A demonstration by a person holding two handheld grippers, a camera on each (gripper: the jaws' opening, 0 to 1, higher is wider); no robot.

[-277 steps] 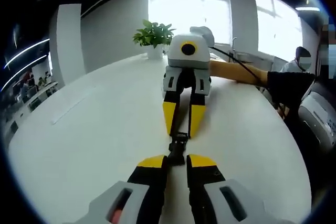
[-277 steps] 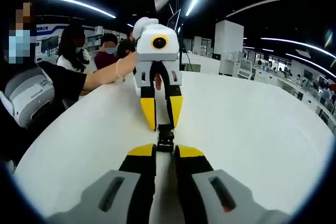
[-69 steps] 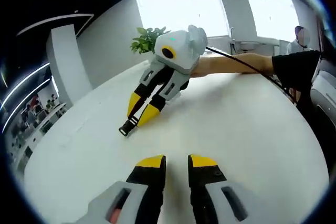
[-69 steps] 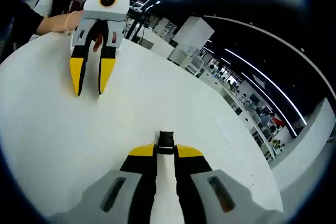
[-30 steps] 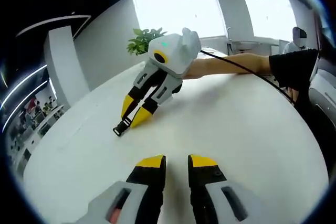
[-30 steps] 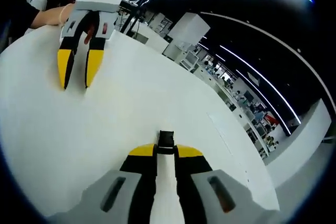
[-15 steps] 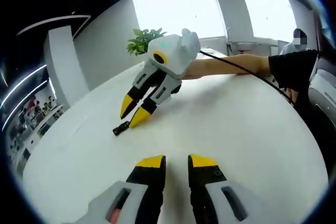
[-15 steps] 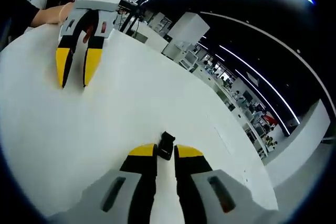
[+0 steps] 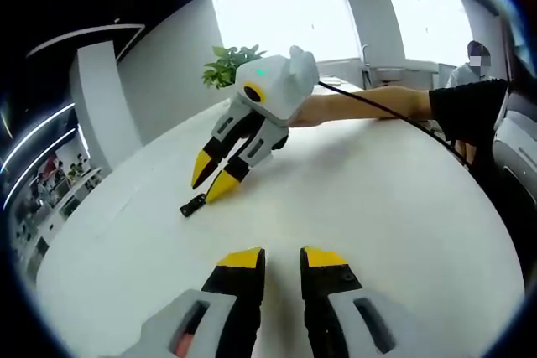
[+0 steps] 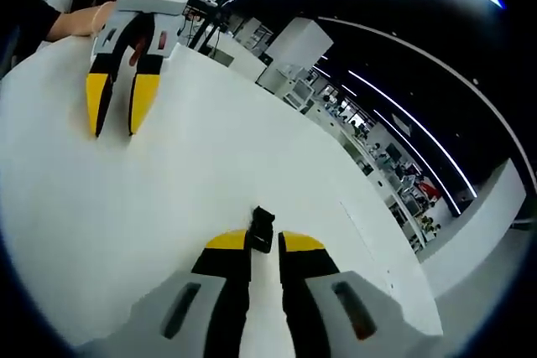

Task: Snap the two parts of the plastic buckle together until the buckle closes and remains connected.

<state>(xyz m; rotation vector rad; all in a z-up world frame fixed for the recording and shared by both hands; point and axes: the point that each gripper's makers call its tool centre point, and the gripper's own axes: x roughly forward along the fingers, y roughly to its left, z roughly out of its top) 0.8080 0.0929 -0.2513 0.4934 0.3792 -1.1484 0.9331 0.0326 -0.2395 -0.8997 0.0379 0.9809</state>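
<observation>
A small black plastic buckle (image 9: 193, 204) lies flat on the white table (image 9: 377, 207) and looks like one joined piece. In the left gripper view my right gripper (image 9: 211, 182) hovers just behind it, its yellow-tipped jaws slightly apart, touching nothing. My left gripper (image 9: 283, 258) stands open in the foreground, well short of the buckle. In the right gripper view the buckle (image 10: 262, 229) rests tilted on the table (image 10: 168, 182) just beyond my right gripper (image 10: 265, 242). My left gripper (image 10: 114, 127) hangs open at the far left.
A potted plant (image 9: 233, 60) stands at the table's far edge by bright windows. A person's arm (image 9: 369, 106) and a cable stretch in from the right. Office desks (image 10: 369, 157) lie beyond the table's edge.
My right gripper has let go of the buckle, which dropped from between its jaws onto the table and now lies tilted. The left gripper has stayed open and still.
</observation>
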